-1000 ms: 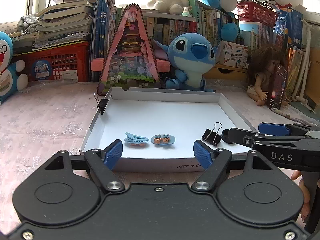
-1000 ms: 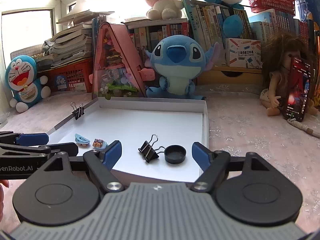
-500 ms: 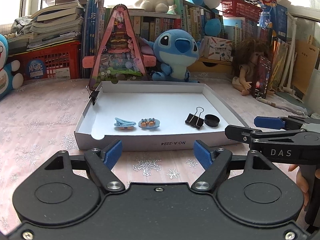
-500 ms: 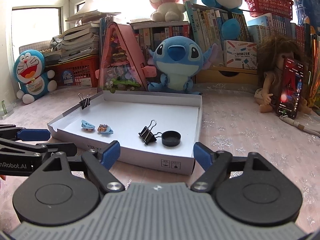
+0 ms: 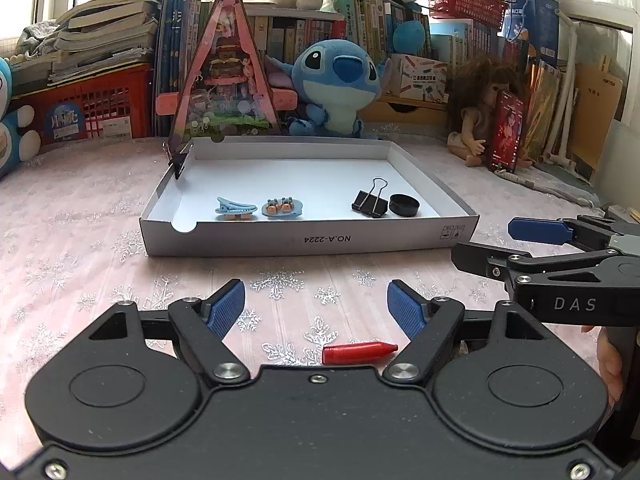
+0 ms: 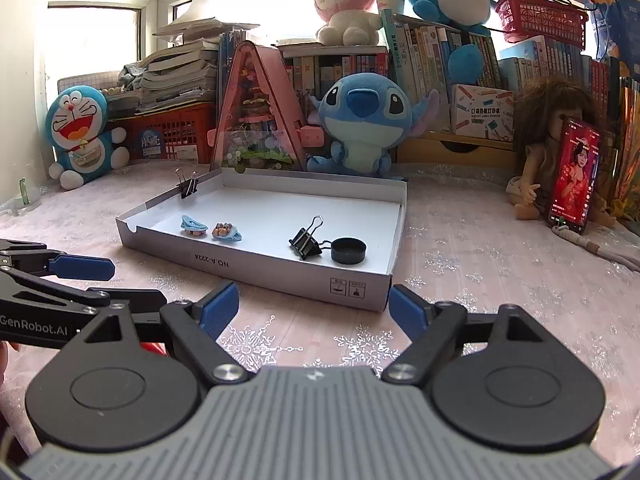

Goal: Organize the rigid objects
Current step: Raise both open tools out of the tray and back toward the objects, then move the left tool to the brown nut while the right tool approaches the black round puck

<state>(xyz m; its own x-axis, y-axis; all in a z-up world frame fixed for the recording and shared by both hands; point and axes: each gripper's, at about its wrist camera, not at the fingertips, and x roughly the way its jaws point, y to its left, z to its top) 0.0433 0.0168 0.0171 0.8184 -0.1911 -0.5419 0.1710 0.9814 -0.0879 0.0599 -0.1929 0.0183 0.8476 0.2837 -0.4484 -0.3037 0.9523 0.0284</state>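
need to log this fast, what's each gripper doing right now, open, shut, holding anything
left gripper: open, holding nothing.
right gripper: open, jaws opening, nothing between them.

surface: pink snowflake tablecloth (image 5: 80,216) | back: crowded bookshelf (image 6: 440,60) | window (image 6: 92,44): bright daylight

Both wrist cameras look low and forward across the table, sharing the white tray (image 5: 308,236) (image 6: 280,276) from near.
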